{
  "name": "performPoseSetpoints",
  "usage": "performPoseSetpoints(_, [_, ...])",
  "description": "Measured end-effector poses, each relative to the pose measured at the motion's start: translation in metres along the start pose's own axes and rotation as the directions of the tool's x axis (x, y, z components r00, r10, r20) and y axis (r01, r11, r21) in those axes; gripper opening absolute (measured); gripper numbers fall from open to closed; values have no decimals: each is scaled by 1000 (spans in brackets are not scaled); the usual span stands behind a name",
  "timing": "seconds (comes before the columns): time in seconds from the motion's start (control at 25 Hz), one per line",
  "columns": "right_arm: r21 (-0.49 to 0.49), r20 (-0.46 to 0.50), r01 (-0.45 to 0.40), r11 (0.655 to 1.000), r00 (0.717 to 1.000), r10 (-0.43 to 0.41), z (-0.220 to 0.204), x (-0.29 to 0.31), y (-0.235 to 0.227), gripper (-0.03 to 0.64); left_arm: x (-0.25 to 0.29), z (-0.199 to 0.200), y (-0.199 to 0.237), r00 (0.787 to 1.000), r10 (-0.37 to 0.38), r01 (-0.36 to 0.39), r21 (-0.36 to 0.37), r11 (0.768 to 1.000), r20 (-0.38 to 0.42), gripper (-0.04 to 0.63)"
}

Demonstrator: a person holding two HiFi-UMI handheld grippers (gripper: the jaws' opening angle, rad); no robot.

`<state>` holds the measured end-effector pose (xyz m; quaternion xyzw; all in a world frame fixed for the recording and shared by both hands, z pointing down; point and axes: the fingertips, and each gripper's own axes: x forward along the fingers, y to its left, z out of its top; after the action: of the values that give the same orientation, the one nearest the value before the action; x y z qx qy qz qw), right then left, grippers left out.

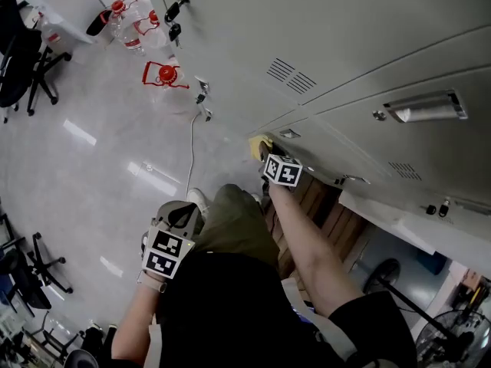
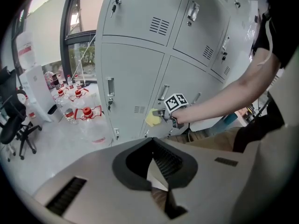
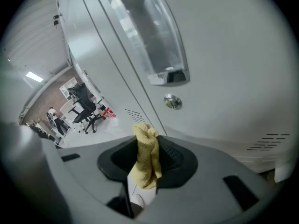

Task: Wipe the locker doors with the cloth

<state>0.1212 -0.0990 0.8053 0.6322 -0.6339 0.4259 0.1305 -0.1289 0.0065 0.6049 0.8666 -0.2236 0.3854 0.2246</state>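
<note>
A bank of grey locker doors [image 1: 345, 44] fills the right of the head view. My right gripper [image 1: 265, 150] is shut on a yellow cloth [image 1: 258, 145] and holds it against a lower locker door [image 2: 180, 85] near its bottom edge. The right gripper view shows the cloth [image 3: 146, 155] bunched between the jaws, close under a metal handle [image 3: 154, 36] and a round lock [image 3: 172, 101]. My left gripper [image 1: 178, 219] hangs low by the person's leg, away from the lockers, its jaws shut with nothing between them [image 2: 152, 164].
Water bottles with red caps [image 1: 161, 75] stand on the floor by the lockers. A white cable [image 1: 190, 148] runs down from a lower door. Office chairs [image 1: 23, 60] stand at the left. Keys [image 1: 173, 21] hang in a lock.
</note>
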Motion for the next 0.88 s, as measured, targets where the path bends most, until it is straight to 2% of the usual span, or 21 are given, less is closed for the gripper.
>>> performPoseSetpoints(0.28, [-4, 66, 14, 1000, 998, -13, 15, -61, 30, 120, -1, 34, 12, 998, -56, 53, 73, 996, 40, 8])
performPoseSetpoints(0.48, [39, 136, 18, 999, 990, -23, 30, -120, 48, 120, -3, 61, 12, 992, -89, 84, 66, 994, 88, 8])
performPoseSetpoints(0.6, [2, 173, 6, 1000, 985, -6, 44, -156, 66, 120, -6, 82, 4, 983, -132, 121, 90, 989, 128, 8])
performPoseSetpoints(0.88, [-131, 269, -20, 991, 962, 55, 86, -246, 111, 120, -17, 129, -24, 957, -218, 180, 200, 963, 189, 8])
